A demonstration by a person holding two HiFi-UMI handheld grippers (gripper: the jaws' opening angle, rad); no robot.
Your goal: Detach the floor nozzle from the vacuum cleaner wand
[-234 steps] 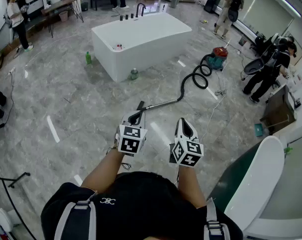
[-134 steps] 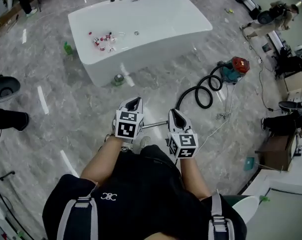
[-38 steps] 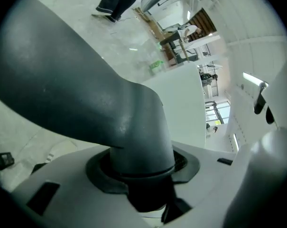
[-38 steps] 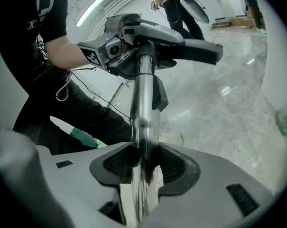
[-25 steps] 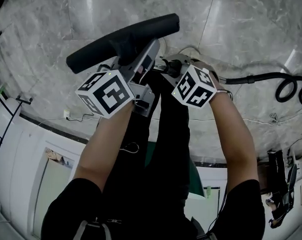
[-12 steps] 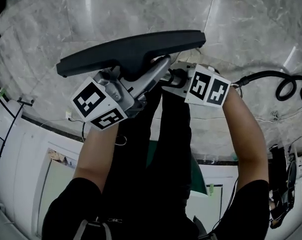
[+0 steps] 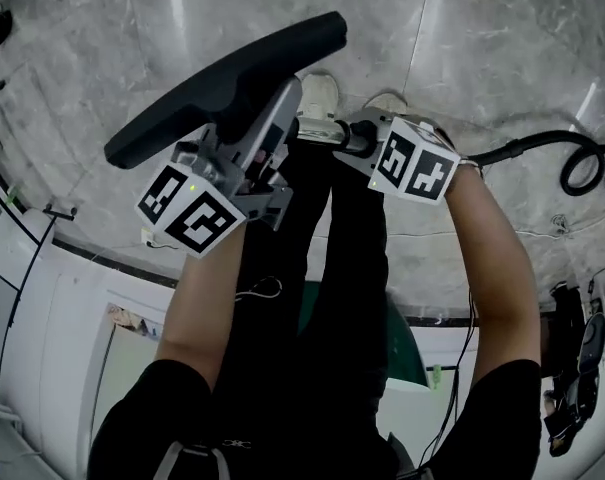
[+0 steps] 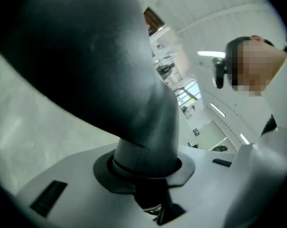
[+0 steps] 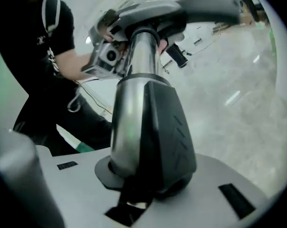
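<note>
The black floor nozzle [image 7: 222, 83] is held up off the floor, slanting from lower left to upper right in the head view. My left gripper [image 7: 267, 118] is shut on its dark neck, which fills the left gripper view as the nozzle neck [image 8: 143, 141] runs out between the jaws of the left gripper [image 8: 145, 179]. My right gripper [image 7: 334, 134] is shut on the chrome wand [image 9: 134, 75] at its black collar. In the right gripper view the right gripper [image 9: 143, 179] looks along the wand to the nozzle [image 9: 200, 6], and the two look joined.
The black hose [image 7: 542, 150] trails right across the grey marble floor [image 7: 482, 38]. The person's dark legs and white shoes [image 7: 317, 90] stand right under the grippers. A white wall or cabinet [image 7: 62, 308] and thin cables lie at lower left.
The nozzle has tilted since half a second ago, its right end now higher and its left end lower. My left gripper rolled with it; the right gripper stayed on the wand.
</note>
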